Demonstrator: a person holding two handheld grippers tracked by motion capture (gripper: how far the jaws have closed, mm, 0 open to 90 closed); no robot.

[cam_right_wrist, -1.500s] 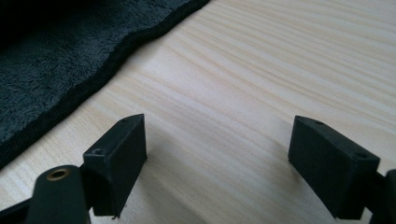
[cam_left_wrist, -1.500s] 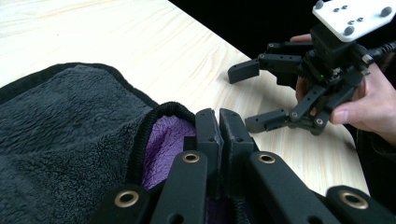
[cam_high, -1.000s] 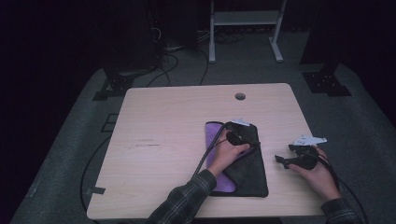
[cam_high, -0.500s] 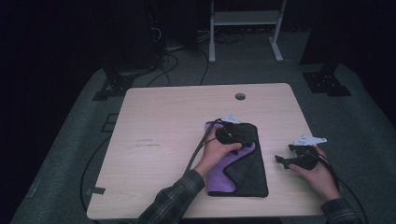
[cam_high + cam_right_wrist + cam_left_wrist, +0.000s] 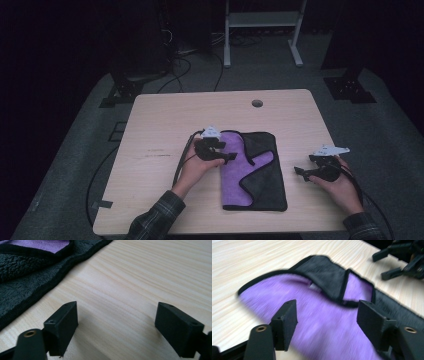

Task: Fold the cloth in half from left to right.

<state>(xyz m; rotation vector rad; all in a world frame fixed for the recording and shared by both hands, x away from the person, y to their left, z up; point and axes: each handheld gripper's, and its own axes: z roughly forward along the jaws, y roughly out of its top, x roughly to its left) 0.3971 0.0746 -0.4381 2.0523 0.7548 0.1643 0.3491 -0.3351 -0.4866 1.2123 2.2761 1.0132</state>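
A cloth (image 5: 235, 177), purple on one face and black on the other, lies partly folded over on the light wooden table (image 5: 160, 120). Its purple face (image 5: 287, 287) lies upward at the left, with a black flap (image 5: 324, 282) turned across it. My left gripper (image 5: 229, 152) hovers at the cloth's upper left edge. Its jaws have just been opening and stand apart over the purple face (image 5: 327, 312), gripping nothing. My right gripper (image 5: 301, 174) rests to the right of the cloth, open over bare wood (image 5: 117, 322). The cloth's black edge (image 5: 25, 272) lies beside it.
A round cable hole (image 5: 257, 103) sits near the table's far edge. The left gripper's cable (image 5: 181, 160) trails across the table toward the person. A white metal frame (image 5: 260, 20) and dark stands are on the floor behind the table.
My left gripper has moved left across the cloth, drawing the cloth over so much more purple shows, and its jaws have opened and let go. The right gripper has stayed put.
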